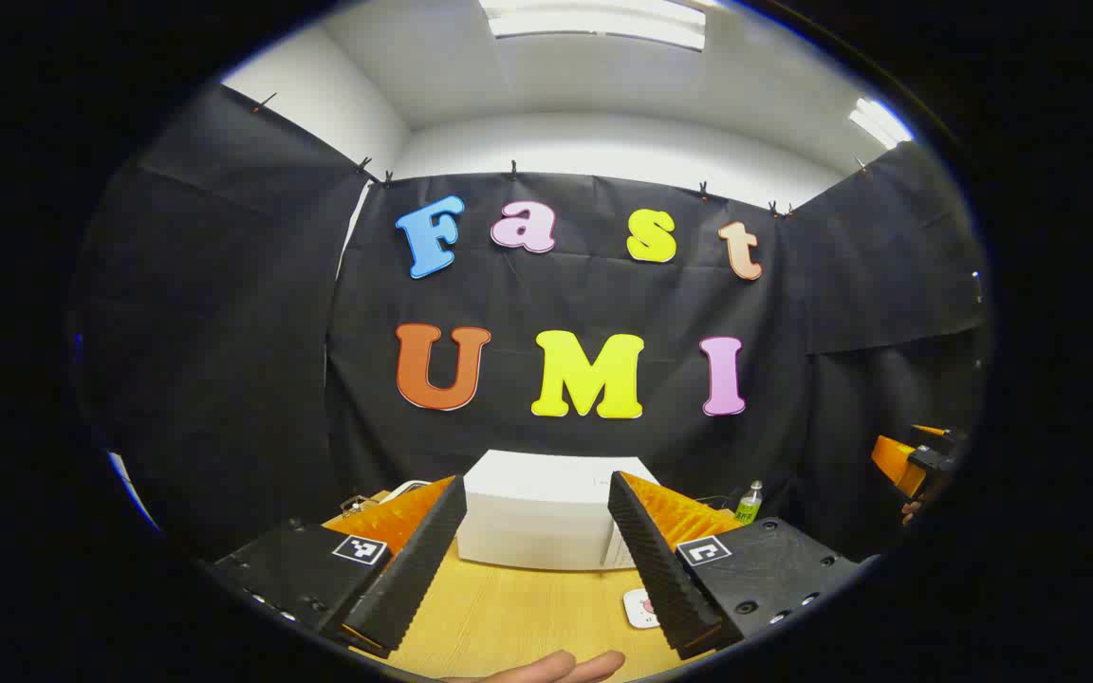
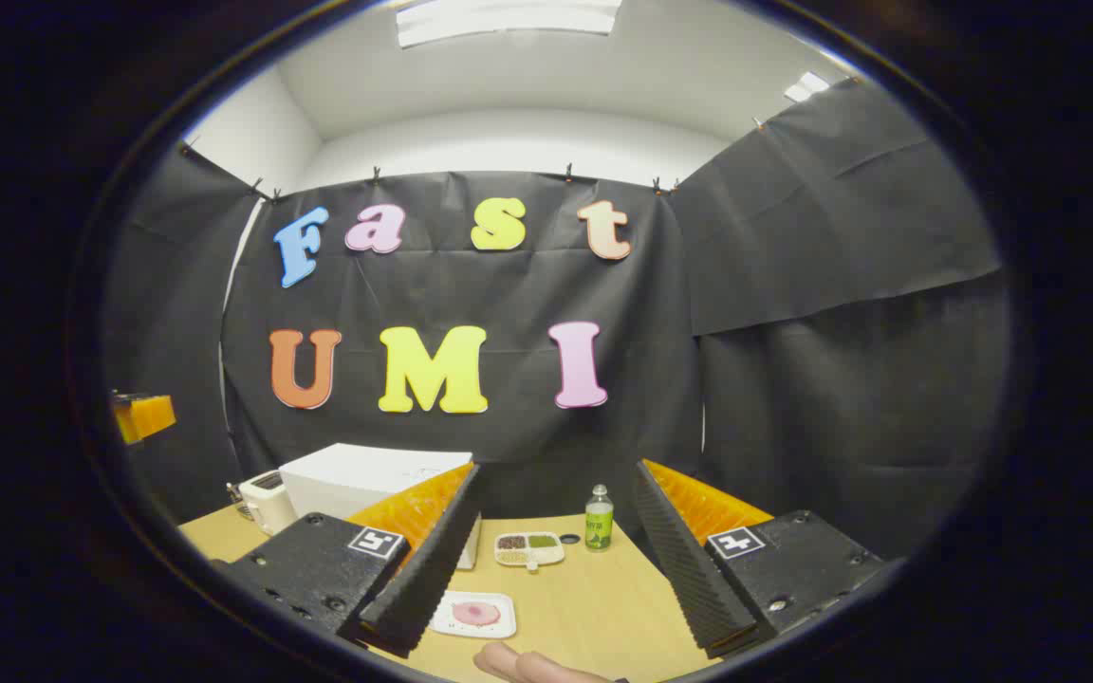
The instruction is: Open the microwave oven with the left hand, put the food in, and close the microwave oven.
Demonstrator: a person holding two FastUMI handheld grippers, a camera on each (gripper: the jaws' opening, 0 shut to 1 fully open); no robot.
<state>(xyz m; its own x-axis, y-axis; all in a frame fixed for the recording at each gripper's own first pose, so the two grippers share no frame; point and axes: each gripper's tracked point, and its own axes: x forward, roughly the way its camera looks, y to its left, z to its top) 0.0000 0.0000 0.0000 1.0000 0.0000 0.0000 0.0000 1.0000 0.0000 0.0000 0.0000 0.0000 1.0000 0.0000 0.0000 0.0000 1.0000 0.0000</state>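
Left gripper [image 1: 535, 560] raised above wooden counter [image 1: 527, 617], fingers spread wide, holding nothing, touching nothing. White box-shaped microwave oven [image 1: 546, 512] framed between them, door shut, toward back of counter. Right gripper [image 2: 556, 569] likewise wide apart and empty. White rectangular plate with pink food [image 2: 475, 614] flat on counter just ahead of microwave. Beyond: divided white dish of grains [image 2: 528, 547], small green-labelled bottle [image 2: 599, 519] upright beside it.

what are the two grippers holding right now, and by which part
Nothing is held. The left gripper is open with only the microwave far off between its fingers; the right gripper is open above the table.
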